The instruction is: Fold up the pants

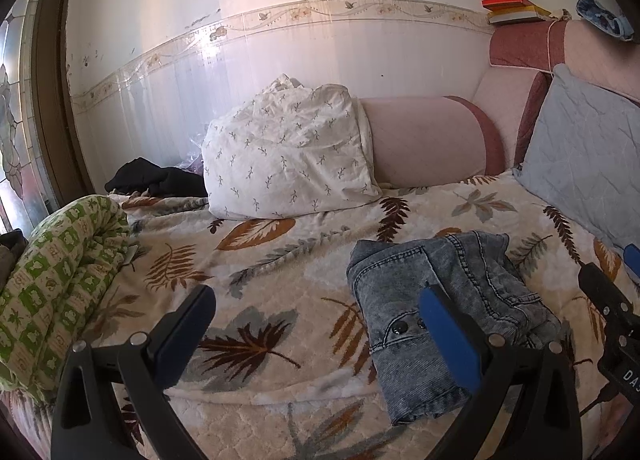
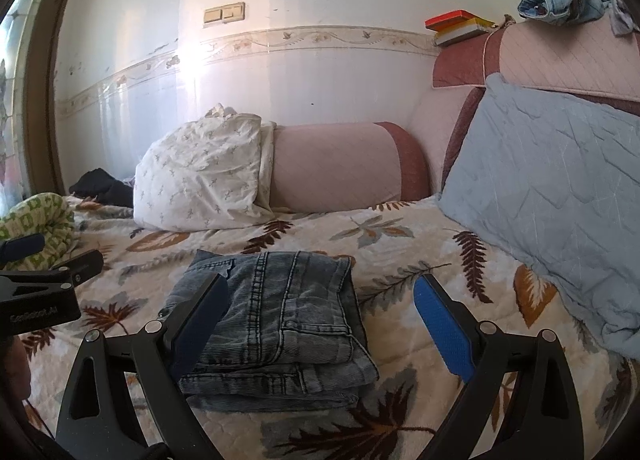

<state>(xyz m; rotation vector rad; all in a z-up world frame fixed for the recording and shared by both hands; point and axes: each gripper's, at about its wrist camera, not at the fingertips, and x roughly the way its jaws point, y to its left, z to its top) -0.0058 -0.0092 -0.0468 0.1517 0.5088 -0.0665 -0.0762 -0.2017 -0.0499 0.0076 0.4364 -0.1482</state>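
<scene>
Grey-blue denim pants (image 2: 276, 324) lie folded in a compact stack on the leaf-patterned bedspread (image 2: 400, 256). In the left wrist view the pants (image 1: 436, 312) sit right of centre. My left gripper (image 1: 316, 316) is open and empty, its right finger over the pants' near edge. My right gripper (image 2: 320, 304) is open and empty, its jaws wide apart above the stack; its left finger overlaps the pants' left side. The right gripper also shows at the right edge of the left wrist view (image 1: 612, 288), and the left gripper at the left edge of the right wrist view (image 2: 44, 260).
A white leaf-print pillow (image 2: 204, 175) and a pink bolster (image 2: 340, 167) lie at the back. A blue quilted pillow (image 2: 560, 195) leans at the right. A green patterned rolled quilt (image 1: 60, 280) lies at the left. Dark clothing (image 1: 156, 179) sits by the wall.
</scene>
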